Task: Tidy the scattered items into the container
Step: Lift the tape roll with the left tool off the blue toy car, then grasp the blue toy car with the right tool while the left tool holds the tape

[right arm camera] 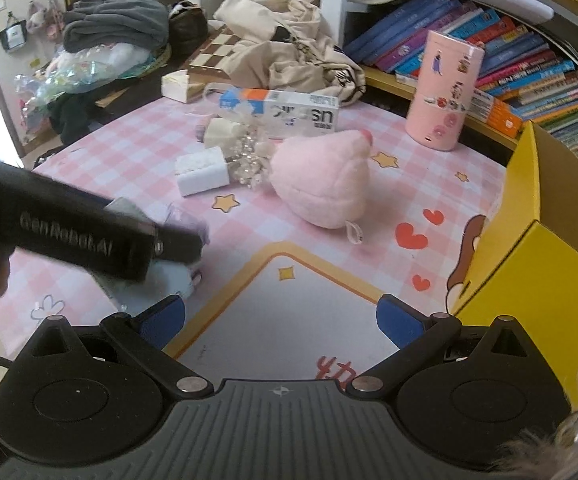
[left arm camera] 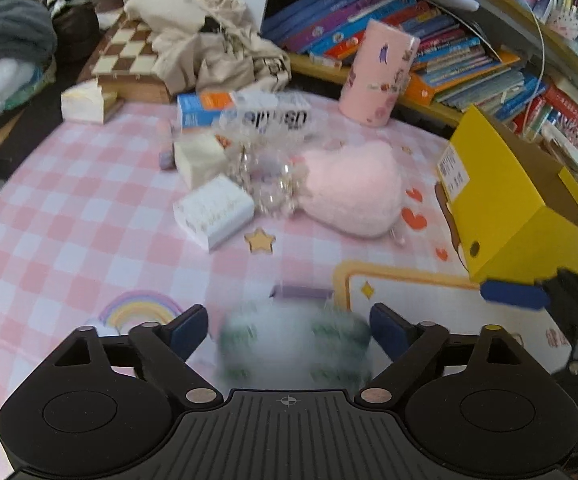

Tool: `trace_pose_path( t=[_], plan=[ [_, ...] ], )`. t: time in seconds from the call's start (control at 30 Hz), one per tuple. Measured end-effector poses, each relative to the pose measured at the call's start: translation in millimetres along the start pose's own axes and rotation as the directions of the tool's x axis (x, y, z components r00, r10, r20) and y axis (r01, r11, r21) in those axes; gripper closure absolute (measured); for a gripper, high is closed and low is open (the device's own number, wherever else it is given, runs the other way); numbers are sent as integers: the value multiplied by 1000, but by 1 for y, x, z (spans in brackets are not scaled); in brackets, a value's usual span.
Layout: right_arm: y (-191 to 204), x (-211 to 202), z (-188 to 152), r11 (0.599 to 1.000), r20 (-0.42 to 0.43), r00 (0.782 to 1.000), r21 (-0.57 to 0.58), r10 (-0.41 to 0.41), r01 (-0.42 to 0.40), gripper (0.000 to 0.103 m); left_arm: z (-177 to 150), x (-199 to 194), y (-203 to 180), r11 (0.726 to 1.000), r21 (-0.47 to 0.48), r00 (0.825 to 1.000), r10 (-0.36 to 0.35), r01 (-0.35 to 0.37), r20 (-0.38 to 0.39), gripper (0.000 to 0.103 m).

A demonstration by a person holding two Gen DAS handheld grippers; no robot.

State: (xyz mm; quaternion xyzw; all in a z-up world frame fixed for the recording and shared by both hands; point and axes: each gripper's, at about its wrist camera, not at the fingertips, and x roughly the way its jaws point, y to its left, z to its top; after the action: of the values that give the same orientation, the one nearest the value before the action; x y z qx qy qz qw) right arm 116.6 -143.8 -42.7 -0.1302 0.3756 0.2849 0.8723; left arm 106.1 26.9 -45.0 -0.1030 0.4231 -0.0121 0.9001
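Left tongs [left arm camera: 289,328] stand spread wide around a blurred green-and-white packet [left arm camera: 293,350], untouched, crosswise between them; right tongs [right arm camera: 281,320] gape empty beside the yellow box [right arm camera: 549,272].

Both grippers' [left arm camera: 289,330] [right arm camera: 279,320] jaws wide apart

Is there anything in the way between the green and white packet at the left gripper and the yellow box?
Nothing visible: only bare tablecloth between packet and yellow box; the right gripper's blue finger sits near the box.
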Motion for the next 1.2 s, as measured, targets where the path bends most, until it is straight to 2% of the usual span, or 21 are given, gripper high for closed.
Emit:
trace_pose_path(
  t=[0.23,0.47,0.6,0.87,1.13,1.2],
  plan=[
    [-4,4,2,1000,-1,1000,4,4,-4,0,7,0,1,1000,12,1000,2,-2,18,12],
    [-6,4,7,1000,8,1000,10,21,-21,0,-7,-12,11,998,-9,998,-55,55,-10,12],
    [-4,6,10,1000,2,1000,6,22,-22,0,-15,-22,17,996,-14,996,-87,86,-14,18],
    [6,7,16,999,17,999,-7,44,-44,0,-33,-43,38,994,-59,996,-87,87,4,19],
    [32,14,23,982,-8,984,-56,181,-181,2,-44,-57,63,988,-150,999,-31,34,25,19],
    [39,18,24,975,-22,977,-66,210,-211,6,-46,-59,70,985,-170,999,-16,23,38,19]
  ],
)
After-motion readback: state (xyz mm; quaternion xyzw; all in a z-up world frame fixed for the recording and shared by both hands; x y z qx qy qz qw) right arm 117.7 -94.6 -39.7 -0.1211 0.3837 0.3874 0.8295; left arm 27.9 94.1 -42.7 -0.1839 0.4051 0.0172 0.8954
